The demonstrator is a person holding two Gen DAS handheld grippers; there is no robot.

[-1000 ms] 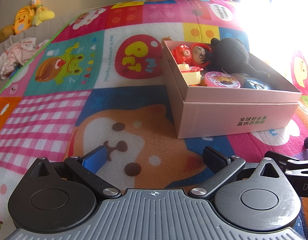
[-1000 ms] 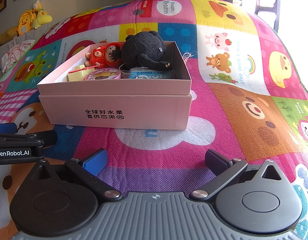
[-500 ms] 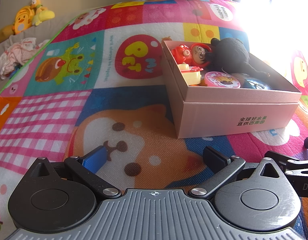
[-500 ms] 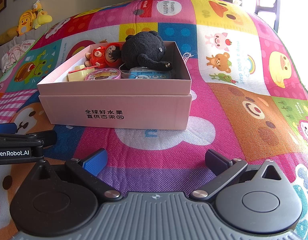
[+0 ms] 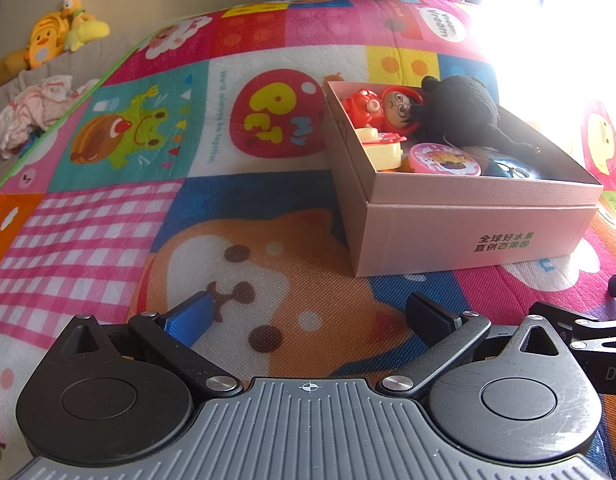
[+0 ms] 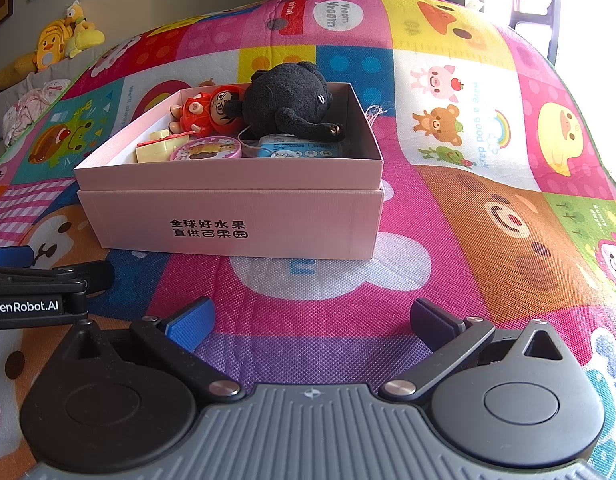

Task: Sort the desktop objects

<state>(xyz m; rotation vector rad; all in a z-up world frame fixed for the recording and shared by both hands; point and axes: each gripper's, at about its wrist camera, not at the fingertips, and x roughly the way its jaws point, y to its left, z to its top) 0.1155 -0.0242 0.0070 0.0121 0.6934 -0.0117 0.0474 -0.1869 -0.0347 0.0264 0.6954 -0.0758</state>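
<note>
Now | left claw (image 5: 308, 314) spread | right claw (image 6: 311, 316) spread | blue packet (image 6: 298, 148) clearest in right view

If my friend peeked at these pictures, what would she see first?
Probably the bright cartoon mat covering the whole floor, with bears, a frog and a duck on it. Next, the pink box in the middle, full of toys, with a fluffy black plush lying at its back beside a red doll. Both open tongs, left and right, wait empty in front of the box.
</note>
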